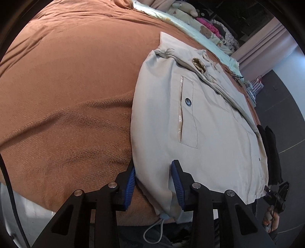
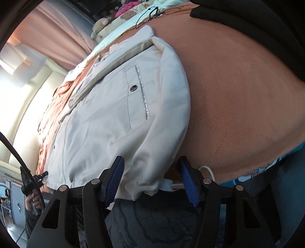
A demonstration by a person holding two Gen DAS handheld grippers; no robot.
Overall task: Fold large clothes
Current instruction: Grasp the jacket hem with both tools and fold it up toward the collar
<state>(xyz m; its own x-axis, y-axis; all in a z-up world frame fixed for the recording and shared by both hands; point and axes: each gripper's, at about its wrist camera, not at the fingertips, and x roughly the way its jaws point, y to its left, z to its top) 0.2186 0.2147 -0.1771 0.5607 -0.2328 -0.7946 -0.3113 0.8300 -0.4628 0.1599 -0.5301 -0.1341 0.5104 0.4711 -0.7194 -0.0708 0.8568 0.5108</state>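
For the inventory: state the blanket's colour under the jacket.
Rust-orange blanket, plain; clearest in the left wrist view.

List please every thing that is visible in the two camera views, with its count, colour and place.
jacket: one, beige, flat on the blanket, sleeves folded over its front, hem toward the cameras
snap button: one, dark metal, beside the chest pocket
hem cord: one loop, white, hanging off the bed edge
blanket: one, rust orange, covering the bed
dark garment: one, black, beside the jacket at the bed edge
soft toys: several, cream and pink, at the far end of the bed
curtain: one, pink, behind the bed
left tool: one, black with blue pads, astride one hem corner
right tool: one, black with blue pads, astride the other hem corner
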